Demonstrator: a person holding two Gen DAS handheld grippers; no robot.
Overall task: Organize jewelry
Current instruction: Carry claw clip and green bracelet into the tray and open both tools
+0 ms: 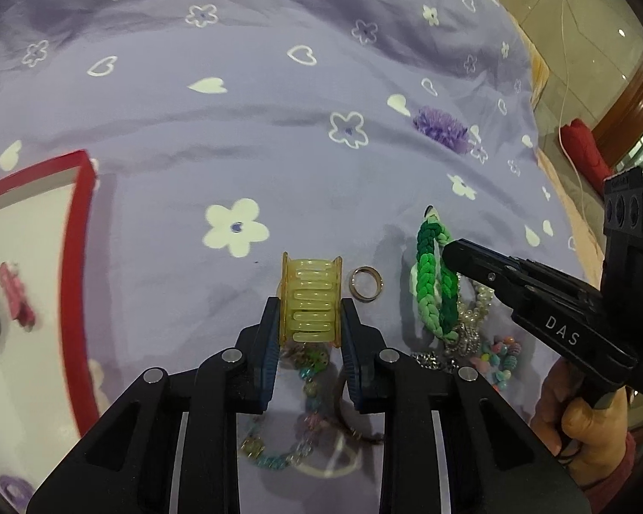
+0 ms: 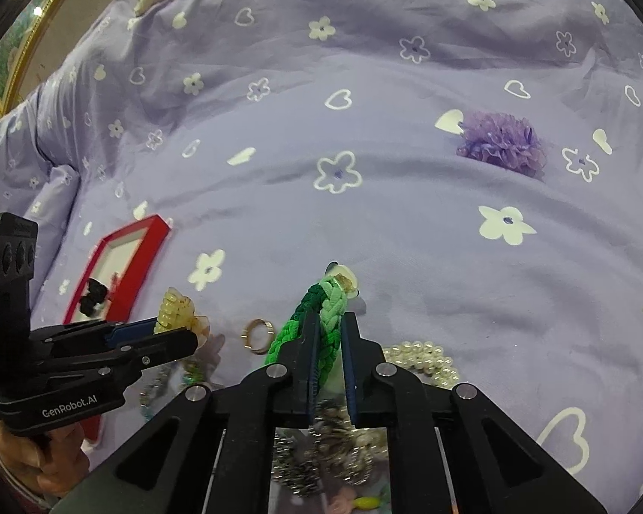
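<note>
Only the left wrist view is showing the inside of the red-rimmed box (image 1: 75, 231), where a pink clip (image 1: 15, 293) is lying on the white lining; the right wrist view is showing that box small and far to the left, and is revealing a pearl strand (image 2: 424, 357) that the other camera is only half catching. The left gripper (image 1: 308, 315) is clamping the yellow translucent hair claw (image 1: 310, 302) between its blue pads, jaws narrowed onto its sides. The right gripper (image 2: 328, 338) is squeezing the green braided band (image 2: 321, 317), jaws nearly together, with the band sticking out ahead of the tips. A metal ring (image 1: 366, 283) is lying on the purple flowered bedsheet (image 1: 278, 85) between claw and band, and a heap of beaded bracelets (image 1: 499, 357) is sitting beneath both tools. A purple pom-pom (image 2: 501, 143) is resting well apart. "DAS" is showing on the right tool, "GenRobot.AI" on the left.
</note>
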